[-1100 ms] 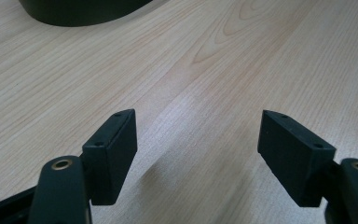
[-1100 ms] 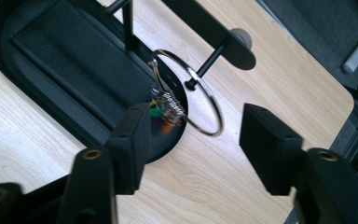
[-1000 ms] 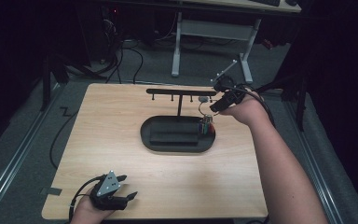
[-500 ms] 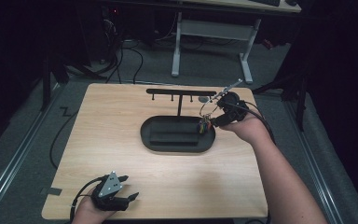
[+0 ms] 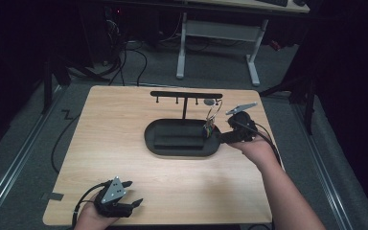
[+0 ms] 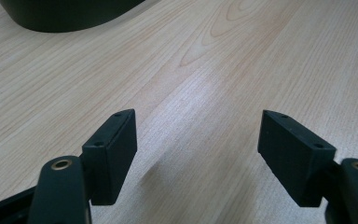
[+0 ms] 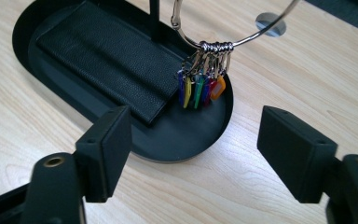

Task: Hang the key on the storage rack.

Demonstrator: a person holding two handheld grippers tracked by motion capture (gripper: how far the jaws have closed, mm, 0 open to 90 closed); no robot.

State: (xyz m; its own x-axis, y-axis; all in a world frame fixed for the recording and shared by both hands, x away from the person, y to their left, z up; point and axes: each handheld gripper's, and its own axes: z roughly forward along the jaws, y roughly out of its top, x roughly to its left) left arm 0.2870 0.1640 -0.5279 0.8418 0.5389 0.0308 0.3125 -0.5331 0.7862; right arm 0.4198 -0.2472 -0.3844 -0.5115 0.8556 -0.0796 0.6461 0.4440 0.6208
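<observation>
Right claw just opened, empty, near key ring.

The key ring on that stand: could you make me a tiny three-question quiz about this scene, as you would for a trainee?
1. True or false: the right gripper is clamped on the key ring.
2. What hangs from the ring? A) coloured tags B) a padlock C) a spoon
3. What lies flat in the black tray?

Key
1. False: its jaws have just been opening, with nothing between them.
2. A, the coloured tags.
3. A black leather wallet.
</observation>
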